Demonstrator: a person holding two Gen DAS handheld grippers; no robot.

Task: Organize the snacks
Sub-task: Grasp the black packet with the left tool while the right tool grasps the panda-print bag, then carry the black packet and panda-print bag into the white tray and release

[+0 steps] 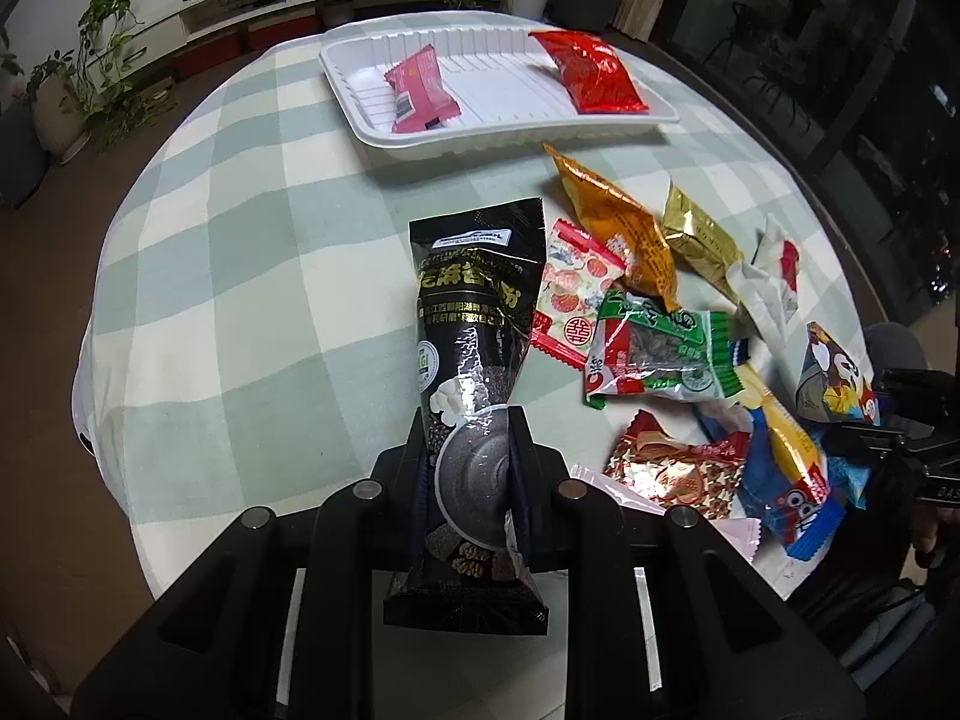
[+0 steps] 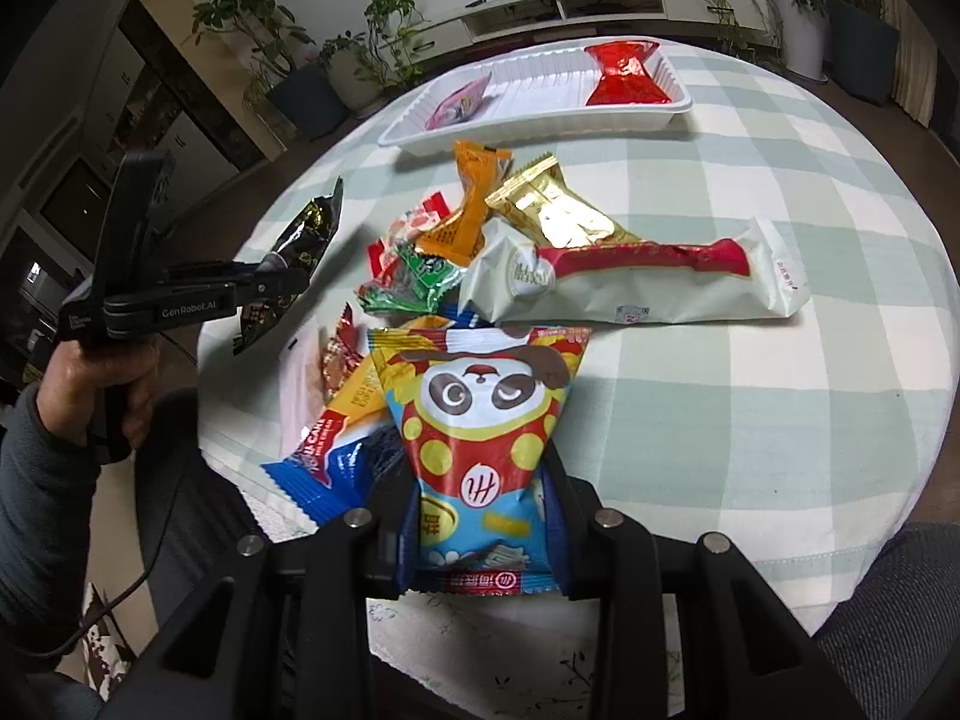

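- Left wrist view: the left gripper (image 1: 474,468) has its jaws clamped on the lower half of a long black sesame-powder sachet (image 1: 474,324), gripped low, I'd guess, so the free end leads toward the white tray (image 1: 360,114).
- The tray sits at the far side of the checked surface (image 1: 252,276). Inside it a pink packet (image 1: 420,90) lies near its left end and a red packet (image 1: 591,72) near its right, leaving the middle bare, which looks like the place meant for the sachet.
- Nearer than the tray and off to its right, the unsorted pile waits: an orange packet (image 1: 618,222), a gold packet (image 1: 699,234) and a green packet (image 1: 660,354), overlapping one another.
- Right wrist view: the right gripper (image 2: 480,516) has its jaws closed on the bottom of a panda-print snack bag (image 2: 480,408), which stands up out of the pile well short of the tray (image 2: 420,132).
- A long white-and-red wrapper (image 2: 648,282) lies between that bag and the tray, touching the gold packet (image 2: 558,210).
- Out to the left, the person's left hand (image 2: 96,384) holds the other gripper level, with the black sachet (image 2: 300,234) pinched edge-on and lifted off the cloth. Both packets seem ready to be carried to the tray.
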